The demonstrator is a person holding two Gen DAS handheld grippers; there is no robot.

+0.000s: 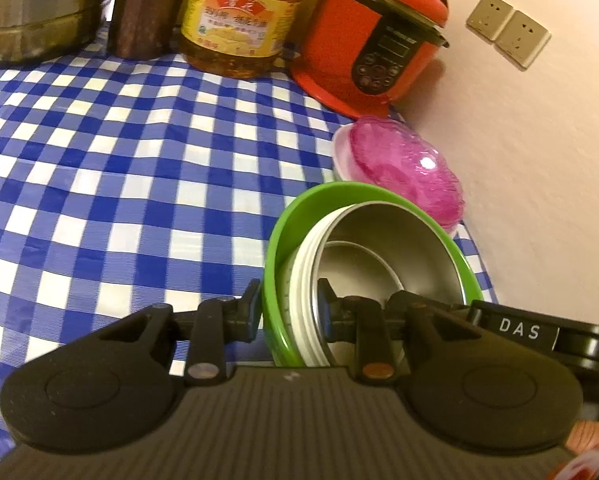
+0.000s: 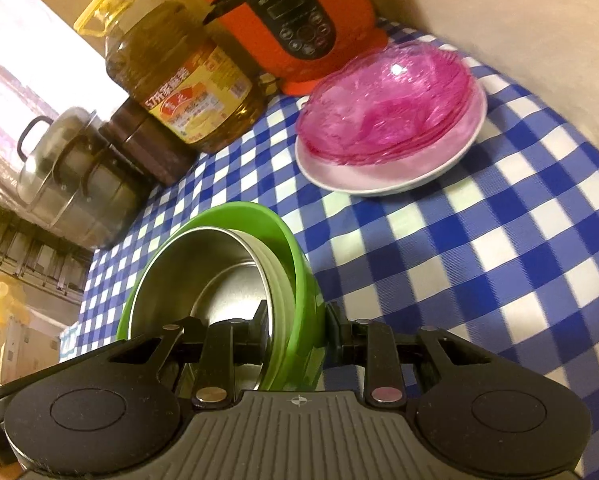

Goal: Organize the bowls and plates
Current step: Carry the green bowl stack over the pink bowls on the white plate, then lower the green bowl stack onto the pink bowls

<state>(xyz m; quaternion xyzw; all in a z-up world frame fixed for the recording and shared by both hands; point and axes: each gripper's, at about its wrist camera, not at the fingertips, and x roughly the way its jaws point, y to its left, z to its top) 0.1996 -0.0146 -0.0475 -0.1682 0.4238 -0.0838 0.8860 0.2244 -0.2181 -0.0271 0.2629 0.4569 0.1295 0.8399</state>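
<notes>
A green bowl (image 1: 275, 240) (image 2: 295, 248) holds nested white bowls (image 1: 303, 280) and a steel bowl (image 1: 399, 248) (image 2: 187, 272) with a smaller steel bowl (image 1: 355, 268) inside. The stack is tilted over the checked tablecloth (image 1: 119, 160). My left gripper (image 1: 289, 308) is shut on its near rim, one finger outside the green wall and one inside the steel bowl. My right gripper (image 2: 297, 320) pinches the opposite rim the same way. Beyond them, pink glass plates (image 1: 403, 164) (image 2: 387, 108) are stacked on a white plate (image 1: 341, 152) (image 2: 379, 176).
At the back stand a red rice cooker (image 1: 371, 32) (image 2: 295, 20), an oil bottle (image 1: 239, 12) (image 2: 179, 76), a brown canister (image 1: 143, 12) and a steel pot (image 1: 31, 12) (image 2: 67, 176). The wall with sockets (image 1: 507, 32) runs along the table's right edge.
</notes>
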